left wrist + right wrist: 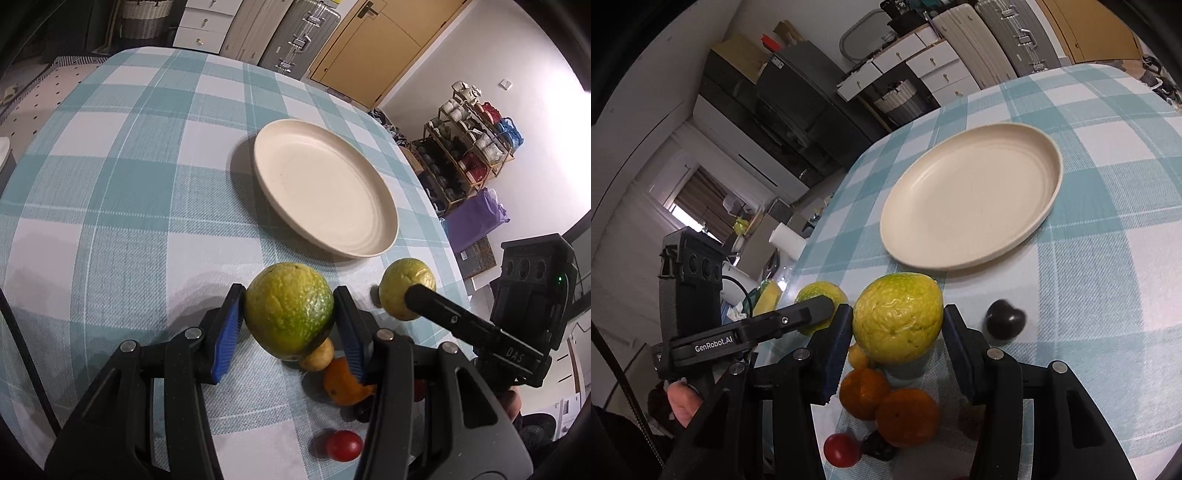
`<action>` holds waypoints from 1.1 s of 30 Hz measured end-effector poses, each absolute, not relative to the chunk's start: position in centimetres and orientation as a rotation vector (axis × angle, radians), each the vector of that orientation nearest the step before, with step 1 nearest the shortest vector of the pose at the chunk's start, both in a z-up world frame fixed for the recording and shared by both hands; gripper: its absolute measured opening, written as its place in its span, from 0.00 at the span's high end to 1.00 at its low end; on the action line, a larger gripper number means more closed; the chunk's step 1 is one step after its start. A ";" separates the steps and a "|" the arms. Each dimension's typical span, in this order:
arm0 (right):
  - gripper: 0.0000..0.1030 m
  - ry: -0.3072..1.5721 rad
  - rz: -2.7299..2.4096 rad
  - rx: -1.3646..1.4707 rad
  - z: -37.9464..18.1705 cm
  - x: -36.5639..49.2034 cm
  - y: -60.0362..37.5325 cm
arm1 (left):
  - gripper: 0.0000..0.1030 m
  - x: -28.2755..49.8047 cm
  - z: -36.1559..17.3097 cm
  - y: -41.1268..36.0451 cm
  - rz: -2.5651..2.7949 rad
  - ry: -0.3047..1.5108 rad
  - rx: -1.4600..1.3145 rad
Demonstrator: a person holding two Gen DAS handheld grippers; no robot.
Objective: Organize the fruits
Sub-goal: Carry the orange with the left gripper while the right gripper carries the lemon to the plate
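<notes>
Aloft, green citrus point(289, 310) between left gripper point(289, 325) pads

Two green citrus point(289, 310), two oranges point(864, 393), one plate point(971, 195).

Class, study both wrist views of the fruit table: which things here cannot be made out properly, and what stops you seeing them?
- Dark fruit, left wrist view: mostly hidden behind the left gripper finger; kind unclear.
- Small yellow fruit, right wrist view: tucked under the yellow-green citrus and the right gripper finger.
- Dark plum-like fruit, right wrist view: blurred.
- Shelf items, left wrist view: too small to identify.
</notes>
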State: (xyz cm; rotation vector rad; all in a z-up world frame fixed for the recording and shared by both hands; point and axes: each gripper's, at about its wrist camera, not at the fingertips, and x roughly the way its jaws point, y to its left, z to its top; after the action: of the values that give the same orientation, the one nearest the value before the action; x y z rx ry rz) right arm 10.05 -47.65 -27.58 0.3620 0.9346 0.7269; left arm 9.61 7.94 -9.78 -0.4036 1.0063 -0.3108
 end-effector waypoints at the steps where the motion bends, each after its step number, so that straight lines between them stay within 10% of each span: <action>1: 0.51 0.928 0.725 0.365 -27.5 10.2 -48.0 | 0.56 9.7 -9.6 7.8 -0.314 1.005 -0.401; 33: 0.51 0.810 0.758 0.352 -22.9 22.2 -49.6 | 0.56 26.2 -6.6 4.2 -0.353 1.009 -0.394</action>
State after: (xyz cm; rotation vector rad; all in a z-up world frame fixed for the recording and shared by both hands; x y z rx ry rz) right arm 22.21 -49.60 -22.91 0.3523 0.8103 0.7582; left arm 26.25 4.20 -6.64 -0.3937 1.0089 -0.3528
